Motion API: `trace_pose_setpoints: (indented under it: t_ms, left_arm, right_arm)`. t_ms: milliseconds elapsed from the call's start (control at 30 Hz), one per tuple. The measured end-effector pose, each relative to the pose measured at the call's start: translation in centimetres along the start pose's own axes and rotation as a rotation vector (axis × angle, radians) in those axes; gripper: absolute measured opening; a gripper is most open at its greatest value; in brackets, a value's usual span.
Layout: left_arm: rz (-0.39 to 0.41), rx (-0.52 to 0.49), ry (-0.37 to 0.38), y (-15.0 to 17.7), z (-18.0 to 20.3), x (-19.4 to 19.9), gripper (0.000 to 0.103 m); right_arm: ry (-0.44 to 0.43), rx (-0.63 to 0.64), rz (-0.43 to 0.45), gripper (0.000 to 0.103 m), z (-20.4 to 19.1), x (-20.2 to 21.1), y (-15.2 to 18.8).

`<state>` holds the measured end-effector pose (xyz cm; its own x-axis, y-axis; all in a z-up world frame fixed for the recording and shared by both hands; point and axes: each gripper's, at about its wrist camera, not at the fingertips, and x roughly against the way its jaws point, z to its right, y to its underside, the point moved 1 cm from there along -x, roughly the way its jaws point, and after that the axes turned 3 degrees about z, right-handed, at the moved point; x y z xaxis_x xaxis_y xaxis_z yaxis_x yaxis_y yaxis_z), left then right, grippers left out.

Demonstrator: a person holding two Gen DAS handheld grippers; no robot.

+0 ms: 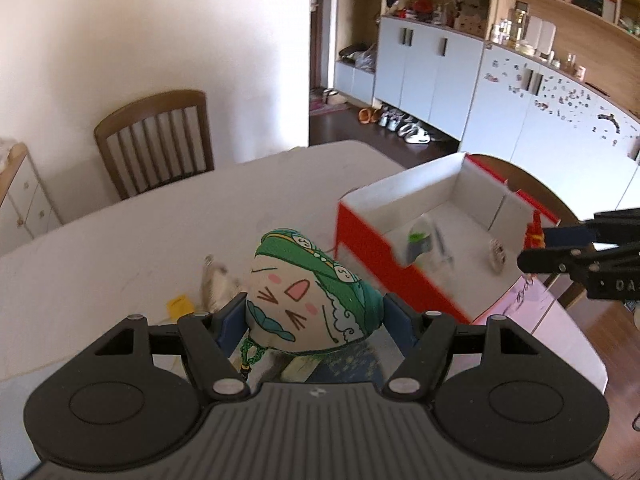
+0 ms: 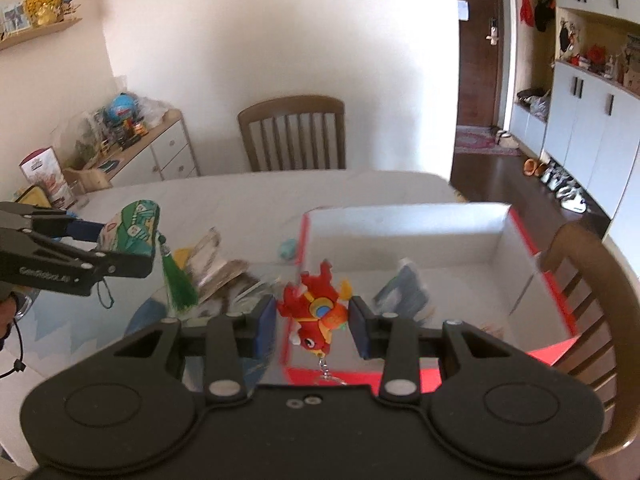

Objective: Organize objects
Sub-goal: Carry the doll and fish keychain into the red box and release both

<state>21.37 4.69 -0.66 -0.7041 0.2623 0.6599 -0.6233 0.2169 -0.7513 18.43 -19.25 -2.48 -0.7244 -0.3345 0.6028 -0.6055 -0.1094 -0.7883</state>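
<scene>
Nearest me, my left gripper [image 1: 314,312] is clamped on the green cloth pouch [image 1: 308,300], its blue pads pressing both flanks and its green tassel [image 2: 178,284] dangling; my right gripper [image 2: 314,320] is closed on the red toy keychain [image 2: 316,312], pads tight on either side, its chain hanging below; both tilt downward and sit raised off the surface [image 1: 140,220]. I judge this the carrying step: two items lifted, bound for the box [image 1: 420,192]. The box stands open toward the surface's right edge, a few small things already inside, too blurred to name. Next I'd bring each gripper over the white interior, lower past the red wall, then release; loose papers [image 2: 216,264] wait near the box's left wall.
</scene>
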Motion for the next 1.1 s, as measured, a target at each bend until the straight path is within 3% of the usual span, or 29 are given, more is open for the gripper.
trace_pose_setpoints:
  t_ms: [333,667,1100]
  left_arm:
    - [0.018,-0.094,0.038,-4.1,6.8,-3.0,0.072]
    - [0.004,-0.132,0.088,-6.8,13.2,-7.2,0.072]
    - [-0.101,-0.173,0.051,-5.6,18.7,-15.1,0.072]
  right_arm:
    - [0.065,-0.007,0.014,0.038,6.7,-0.9,-1.9]
    - [0.081,-0.017,-0.032,0.038,12.0,-4.0,-2.3]
    - [0.074,-0.011,-0.14,0.038,16.4,-9.3,-1.9]
